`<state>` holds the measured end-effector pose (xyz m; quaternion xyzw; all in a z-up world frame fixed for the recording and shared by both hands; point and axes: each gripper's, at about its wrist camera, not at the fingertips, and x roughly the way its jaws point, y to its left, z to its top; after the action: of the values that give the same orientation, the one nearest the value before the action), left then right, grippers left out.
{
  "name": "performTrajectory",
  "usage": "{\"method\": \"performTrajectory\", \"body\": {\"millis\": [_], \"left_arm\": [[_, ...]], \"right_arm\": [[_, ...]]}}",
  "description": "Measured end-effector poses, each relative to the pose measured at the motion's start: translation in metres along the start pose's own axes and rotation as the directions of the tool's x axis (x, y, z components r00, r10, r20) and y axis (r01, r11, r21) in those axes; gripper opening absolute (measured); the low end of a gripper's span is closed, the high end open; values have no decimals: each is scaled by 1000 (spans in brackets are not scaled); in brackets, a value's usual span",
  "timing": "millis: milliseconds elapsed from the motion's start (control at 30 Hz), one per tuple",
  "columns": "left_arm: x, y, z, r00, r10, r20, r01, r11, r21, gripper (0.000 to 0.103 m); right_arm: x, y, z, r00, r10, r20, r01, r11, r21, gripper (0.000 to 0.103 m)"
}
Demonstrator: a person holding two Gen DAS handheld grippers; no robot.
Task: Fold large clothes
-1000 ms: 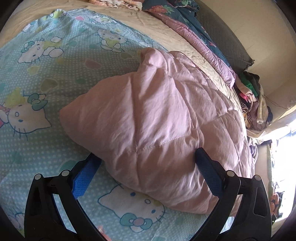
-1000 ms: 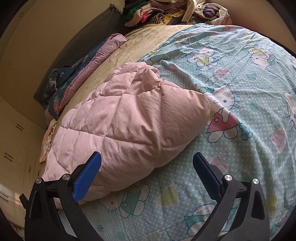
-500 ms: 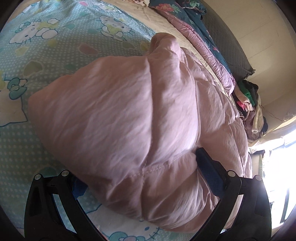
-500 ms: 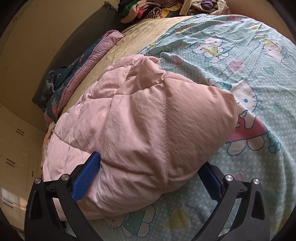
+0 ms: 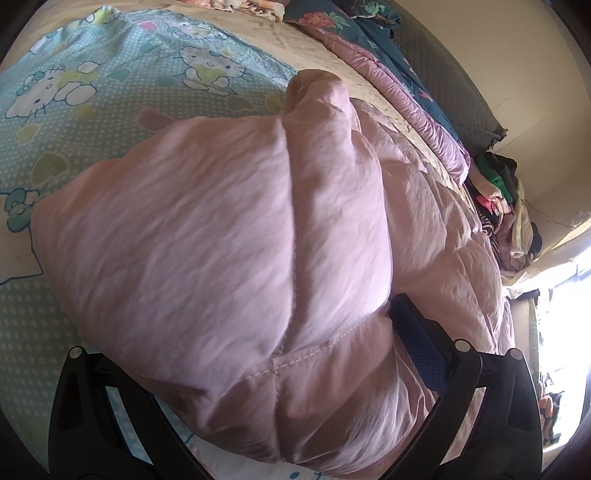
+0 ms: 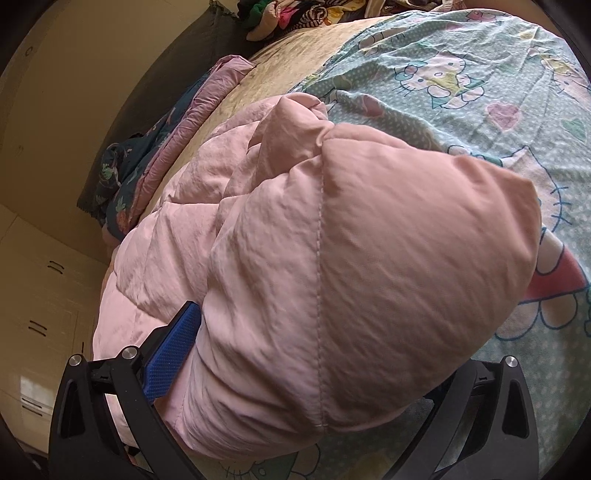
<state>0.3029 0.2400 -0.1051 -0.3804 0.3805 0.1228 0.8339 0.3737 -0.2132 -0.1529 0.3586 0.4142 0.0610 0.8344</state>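
Observation:
A puffy pink quilted jacket (image 5: 221,221) lies bunched on a bed, and its rounded folded end fills both wrist views. My left gripper (image 5: 291,314) stands open astride that end: its right blue finger (image 5: 417,339) presses the fabric, its left finger is hidden under the jacket. In the right wrist view the same pink jacket (image 6: 369,240) bulges between the jaws of my right gripper (image 6: 295,310), also open. Its left blue finger (image 6: 173,350) rests against the fabric, and the other finger is covered.
A teal cartoon-cat sheet (image 5: 74,85) (image 6: 480,74) covers the bed. A dark floral blanket with pink lining (image 5: 388,74) (image 6: 166,147) lies along the far edge by a dark headboard (image 5: 454,85). A heap of clothes (image 5: 498,192) (image 6: 288,14) sits in the corner.
Both grippers have pushed forward onto the jacket. Its folded end, a little ahead one second ago, now sits deep between the fingers of each and hides one finger.

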Motion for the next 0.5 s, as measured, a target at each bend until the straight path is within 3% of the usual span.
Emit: {"method": "performTrajectory", "body": {"millis": [133, 267, 500], "left_arm": [[1, -7, -1, 1000, 6, 15, -6, 1000, 9, 94], [-1, -16, 1, 999, 14, 34, -16, 998, 55, 87], [-7, -26, 2, 998, 13, 53, -20, 990, 137, 62]], "right_arm": [[2, 1, -1, 1000, 31, 4, -31, 999, -7, 94], [-2, 2, -3, 997, 74, 10, -73, 997, -33, 78], [-10, 15, -4, 996, 80, 26, -77, 991, -108, 57]]}}
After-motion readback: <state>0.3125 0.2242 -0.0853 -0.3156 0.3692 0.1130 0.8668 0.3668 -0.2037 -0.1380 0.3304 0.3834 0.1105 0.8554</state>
